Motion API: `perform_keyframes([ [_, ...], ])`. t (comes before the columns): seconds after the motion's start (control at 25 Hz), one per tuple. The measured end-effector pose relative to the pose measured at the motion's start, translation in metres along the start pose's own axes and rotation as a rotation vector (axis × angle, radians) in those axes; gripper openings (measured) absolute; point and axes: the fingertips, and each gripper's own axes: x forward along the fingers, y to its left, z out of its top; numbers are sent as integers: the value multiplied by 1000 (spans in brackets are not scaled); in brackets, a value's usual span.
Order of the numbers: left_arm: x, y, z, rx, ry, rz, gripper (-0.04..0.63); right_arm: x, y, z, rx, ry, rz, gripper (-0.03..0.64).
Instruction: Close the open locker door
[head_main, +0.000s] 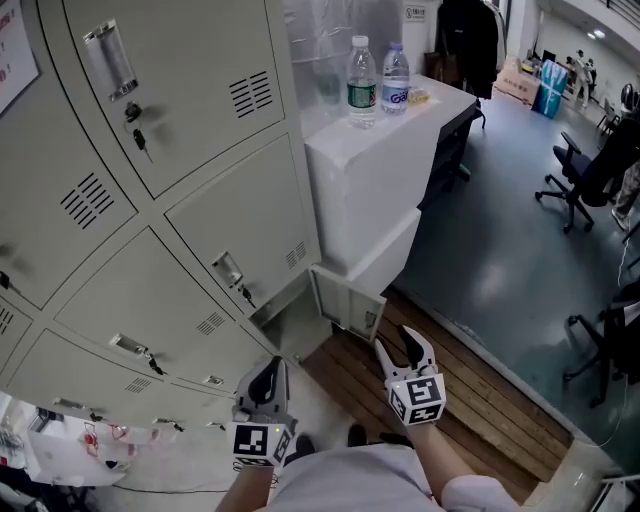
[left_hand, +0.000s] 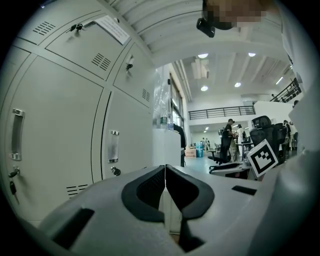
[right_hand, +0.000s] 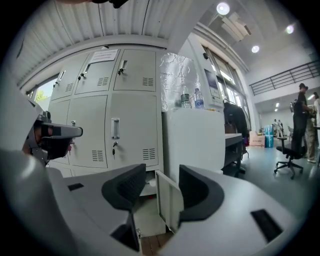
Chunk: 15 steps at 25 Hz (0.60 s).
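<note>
Head view shows the open locker door (head_main: 347, 304) at the bottom right corner of the locker bank (head_main: 200, 230), swung out over the wooden floor (head_main: 450, 390) below the white cabinet (head_main: 370, 170). The right tool (head_main: 400, 348) hovers near the door with jaws spread, pinching nothing and not touching it. The left tool (head_main: 267, 380) hangs beside it, jaws pressed together and empty.

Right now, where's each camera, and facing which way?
Head view: on the head, facing down at grey metal lockers; left gripper and right gripper show.
Left gripper view: on it, facing along lockers; shut jaws show.
Right gripper view: on it, facing the open grey metal door; open jaws show.
Shared: head and right see that door.
</note>
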Motion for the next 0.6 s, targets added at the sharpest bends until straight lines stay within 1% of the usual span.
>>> perform_keyframes([
  [0.36,-6,16,1,10,11,77,11,39,-22,-46,-57,111,20,195],
  [0.6,-16,35,-1,17,28,157,11,77,-38,-77,-132,187,13,195],
])
